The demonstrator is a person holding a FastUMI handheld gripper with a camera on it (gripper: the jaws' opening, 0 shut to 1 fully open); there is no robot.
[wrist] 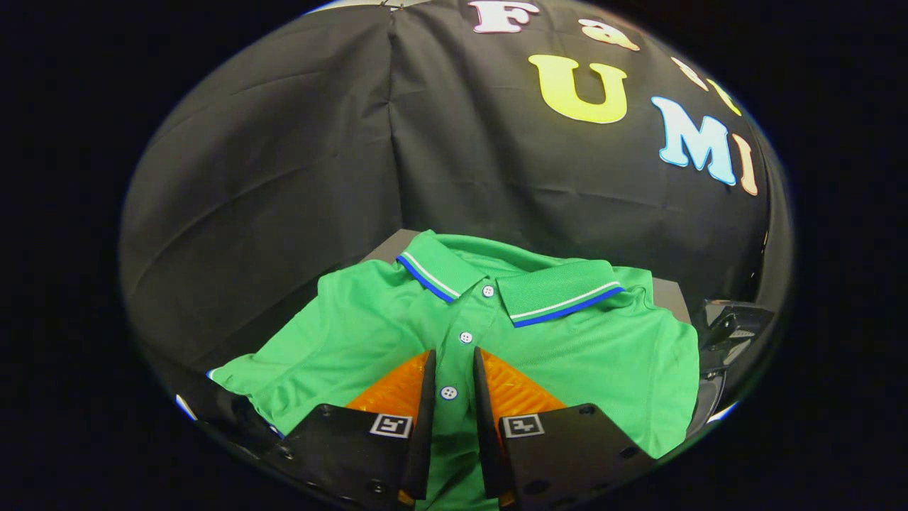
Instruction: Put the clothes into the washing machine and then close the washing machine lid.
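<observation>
My gripper (454,358) low over shirt, fingers narrowly apart, straddling button placket; whether cloth is pinched, cannot tell. One green polo shirt (603,355) spread flat under and ahead of fingers, long axis running away from me, collar (511,284) at far end. Three white buttons counted, fine knit, collar striped blue-white. Grey surface (670,294) beneath; black cloth wall (284,177) beyond.

Lit evenly from above and in front; no hard shadows, no glare. Bright and saturated on the green polo shirt (567,355), dim on the dark wall cloth (284,177), with folds faintly modelled. Sharp focus across the collar (440,270) and buttons (466,337). Strong fisheye bending toward the rim. Slight softness on the tongs (452,362), held narrowly apart above the placket.
</observation>
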